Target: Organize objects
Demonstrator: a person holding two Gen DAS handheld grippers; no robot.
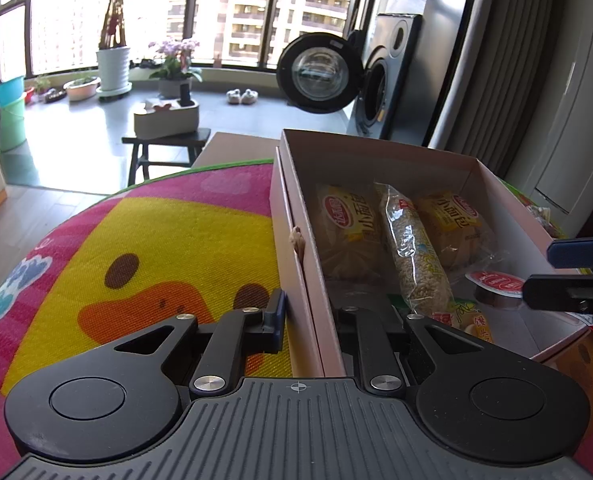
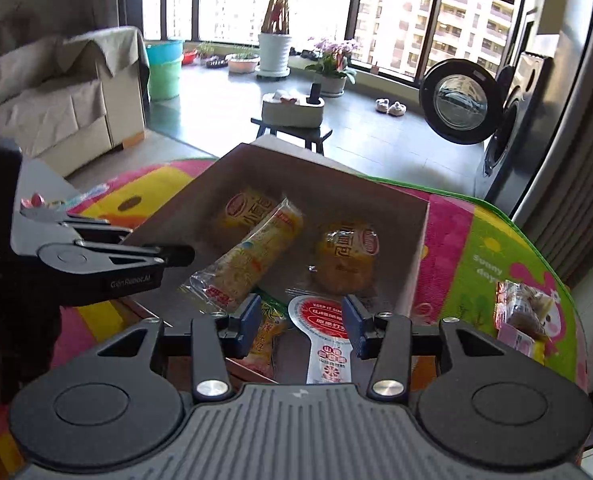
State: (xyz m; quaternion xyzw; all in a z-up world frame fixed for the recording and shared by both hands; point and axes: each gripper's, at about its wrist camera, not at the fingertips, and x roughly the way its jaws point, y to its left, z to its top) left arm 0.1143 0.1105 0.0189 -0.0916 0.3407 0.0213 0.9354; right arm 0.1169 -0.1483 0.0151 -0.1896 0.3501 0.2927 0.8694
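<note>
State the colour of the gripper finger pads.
Blue finger pads, clearest in the right wrist view.

Washer [image 1: 376, 92] door open, slippers [image 1: 241, 96] nr window, stool [image 1: 164, 148].

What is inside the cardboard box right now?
Inside the cardboard box: two yellow bread packs, a long grain-bar pack, a red-lidded jelly cup and a yellow-green snack packet. Anything beneath them is covered.

Mat [image 1: 156, 240] pink, yellow, orange, cartoon print; box [image 1: 296, 208] pale pink; 2 yellow bread packets [image 2: 346, 254]; red-lidded cup [image 2: 321, 314].
</note>
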